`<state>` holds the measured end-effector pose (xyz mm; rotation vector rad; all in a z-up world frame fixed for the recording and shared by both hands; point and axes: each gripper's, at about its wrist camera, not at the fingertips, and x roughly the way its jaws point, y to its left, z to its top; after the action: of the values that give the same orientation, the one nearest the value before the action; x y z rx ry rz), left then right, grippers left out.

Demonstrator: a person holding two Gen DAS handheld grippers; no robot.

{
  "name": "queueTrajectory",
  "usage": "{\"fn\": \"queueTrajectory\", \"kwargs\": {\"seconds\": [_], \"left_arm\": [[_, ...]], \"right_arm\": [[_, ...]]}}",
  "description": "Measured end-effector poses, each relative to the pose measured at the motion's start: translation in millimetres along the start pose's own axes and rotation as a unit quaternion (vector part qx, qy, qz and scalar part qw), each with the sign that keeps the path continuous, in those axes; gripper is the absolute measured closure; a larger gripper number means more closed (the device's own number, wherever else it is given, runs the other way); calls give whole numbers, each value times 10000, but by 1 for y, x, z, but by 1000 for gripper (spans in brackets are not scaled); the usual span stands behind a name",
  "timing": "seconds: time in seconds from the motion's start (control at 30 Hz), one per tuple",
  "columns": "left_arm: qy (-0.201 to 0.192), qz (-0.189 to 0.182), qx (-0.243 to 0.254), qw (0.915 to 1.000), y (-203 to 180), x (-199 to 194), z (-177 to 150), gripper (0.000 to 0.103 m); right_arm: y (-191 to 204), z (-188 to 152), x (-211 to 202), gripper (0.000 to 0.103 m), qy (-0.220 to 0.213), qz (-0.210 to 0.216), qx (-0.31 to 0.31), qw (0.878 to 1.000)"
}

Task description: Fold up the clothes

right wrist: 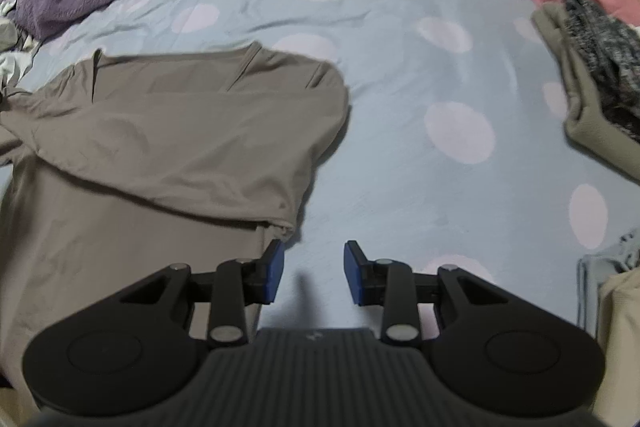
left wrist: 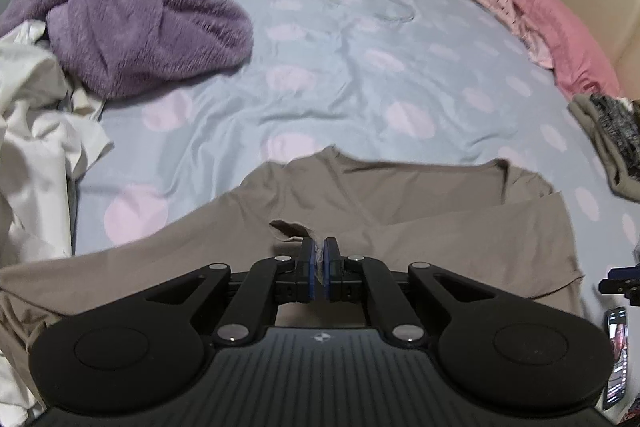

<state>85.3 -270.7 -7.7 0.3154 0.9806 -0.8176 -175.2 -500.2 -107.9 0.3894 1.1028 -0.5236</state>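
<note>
Taupe shirt [left wrist: 360,211] spread on the dotted bedsheet [left wrist: 320,75], one side folded over — left gripper [left wrist: 319,263] clenched on a pinch of its fabric, right gripper [right wrist: 314,273] released over bare sheet just beside the shirt's edge — purple fleece [left wrist: 132,27] lying well apart.

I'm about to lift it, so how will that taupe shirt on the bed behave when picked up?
Probably floppy: the taupe shirt lies in soft folds and will likely drape from wherever the left gripper pinches it. It looks thin, so probably light. The smooth fabric may slip if gripped loosely.
</note>
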Motion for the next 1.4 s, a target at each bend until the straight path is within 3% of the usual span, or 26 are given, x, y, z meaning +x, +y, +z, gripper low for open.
{"fn": "queueTrajectory", "kwargs": {"seconds": [0.23,0.33,0.57,0.9,1.4], "left_arm": [[443,208,-85,9988,15,20,-14,100],[576,405,-161,9974,24,25,-18,92],[358,350,-369,9981,34,26,-14,82],[157,160,-669,9975,34,45,1,81],[183,64,-595,9980,22,67,5,81]], "right_arm": [[2,8,16,67,124,-130,-130,9998],[-4,13,15,67,107,-230,-69,9997],[-23,31,4,67,-162,-353,433,9983],[-57,62,4,67,-625,-178,1484,9868],[-58,99,54,67,-277,242,1575,9868]]}}
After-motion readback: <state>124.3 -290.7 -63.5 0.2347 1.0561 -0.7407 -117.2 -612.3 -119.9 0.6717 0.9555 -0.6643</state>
